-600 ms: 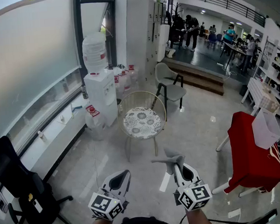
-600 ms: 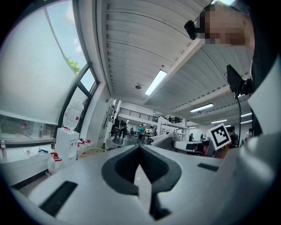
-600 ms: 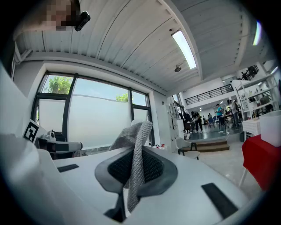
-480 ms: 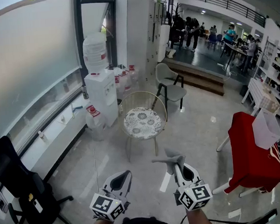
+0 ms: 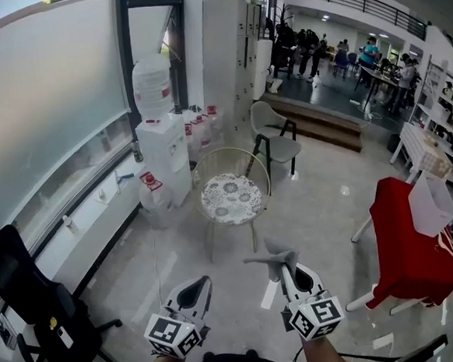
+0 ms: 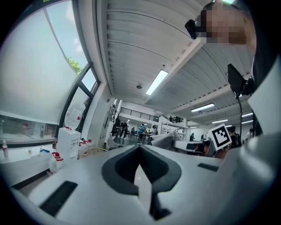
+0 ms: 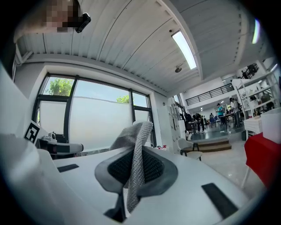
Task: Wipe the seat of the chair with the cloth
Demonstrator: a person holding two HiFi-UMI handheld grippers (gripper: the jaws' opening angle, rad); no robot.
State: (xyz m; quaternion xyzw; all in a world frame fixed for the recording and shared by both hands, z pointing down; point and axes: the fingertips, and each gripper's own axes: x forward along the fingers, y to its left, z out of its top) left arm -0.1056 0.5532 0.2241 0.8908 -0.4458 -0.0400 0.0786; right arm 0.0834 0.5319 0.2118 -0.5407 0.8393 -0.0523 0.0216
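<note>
A round chair [image 5: 231, 198] with a gold wire frame and a white patterned seat stands on the floor ahead of me in the head view. My right gripper [image 5: 283, 267] is shut on a grey knitted cloth [image 5: 273, 256], which sticks up from between its jaws [image 7: 134, 163]. My left gripper [image 5: 193, 290] is shut with nothing in it; its jaws meet in the left gripper view [image 6: 139, 169]. Both grippers hang low in front of me, well short of the chair.
A water dispenser [image 5: 160, 135] with spare bottles stands left of the round chair. A grey chair [image 5: 274, 136] is behind it. A red-draped table [image 5: 409, 240] is at the right. A black office chair [image 5: 33, 308] is at the left. People stand far back.
The view has shifted slightly; the chair and both grippers keep nearly the same places. The cloth stays held in the right gripper.
</note>
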